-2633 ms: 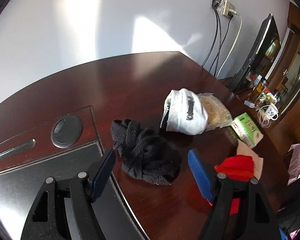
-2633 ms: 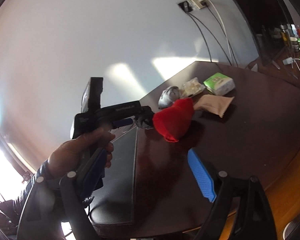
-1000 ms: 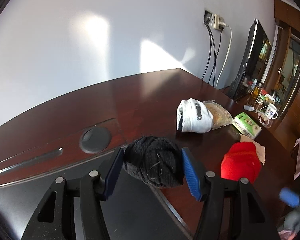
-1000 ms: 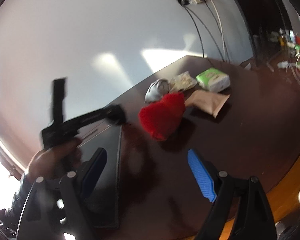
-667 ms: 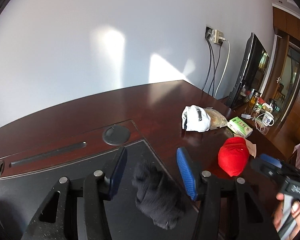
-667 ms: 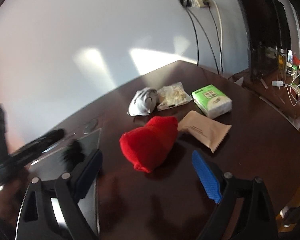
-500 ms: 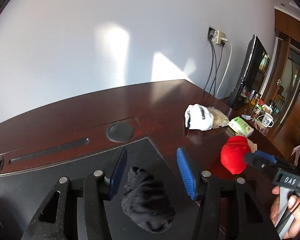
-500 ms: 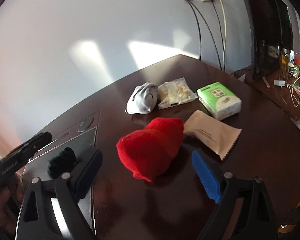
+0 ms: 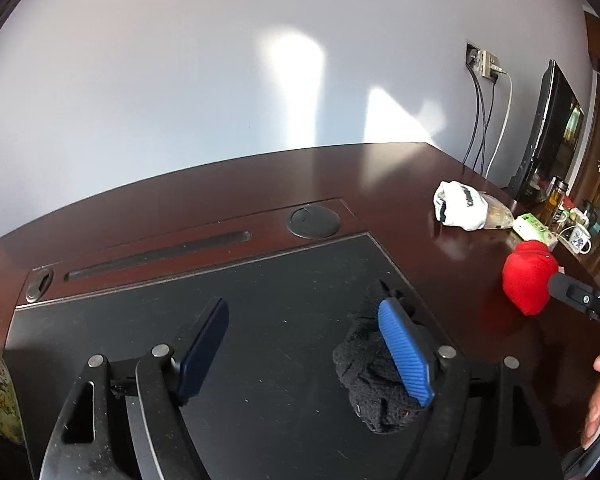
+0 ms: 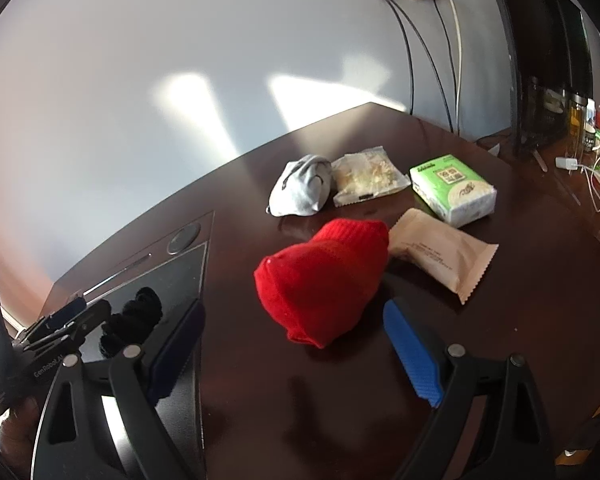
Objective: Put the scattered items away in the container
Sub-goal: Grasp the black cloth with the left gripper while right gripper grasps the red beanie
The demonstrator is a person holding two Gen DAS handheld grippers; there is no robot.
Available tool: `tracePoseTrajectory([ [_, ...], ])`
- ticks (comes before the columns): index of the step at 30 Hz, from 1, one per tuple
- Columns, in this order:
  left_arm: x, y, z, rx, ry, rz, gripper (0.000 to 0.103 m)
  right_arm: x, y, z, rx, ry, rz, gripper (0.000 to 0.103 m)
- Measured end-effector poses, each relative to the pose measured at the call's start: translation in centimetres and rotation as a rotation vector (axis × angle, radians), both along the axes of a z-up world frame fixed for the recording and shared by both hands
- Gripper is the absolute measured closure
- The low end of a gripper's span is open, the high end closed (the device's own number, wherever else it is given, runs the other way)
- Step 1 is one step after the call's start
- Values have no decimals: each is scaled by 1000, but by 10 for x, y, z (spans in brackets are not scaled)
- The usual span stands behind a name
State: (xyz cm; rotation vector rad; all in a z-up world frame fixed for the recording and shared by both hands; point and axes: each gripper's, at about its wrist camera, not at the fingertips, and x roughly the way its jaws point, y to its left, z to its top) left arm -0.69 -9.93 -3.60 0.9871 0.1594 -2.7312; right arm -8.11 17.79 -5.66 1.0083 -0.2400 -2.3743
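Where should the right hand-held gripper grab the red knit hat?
Probably across the broad middle of the red knit hat, coming from the near open edge. It lies flat and slumped, soft enough to pinch. The right hand-held gripper already straddles it, open. Avoid the far end touching the beige packet.

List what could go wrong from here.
1. The black sock lies against the opening left gripper's blue pad; it may snag and drag off the black mat.
2. The red hat overlaps the beige packet; the open right gripper could shove that packet.
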Motion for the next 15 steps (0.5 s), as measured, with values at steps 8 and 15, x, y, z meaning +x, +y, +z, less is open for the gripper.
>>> tracePoseTrajectory([
  [8,4,8,0,62,-1,-40,10,4,3,-1,-24,-4,5,10],
  [15,-5,20,-18,44,-49,-66,10,5,3,-1,-40,-2,12,10],
])
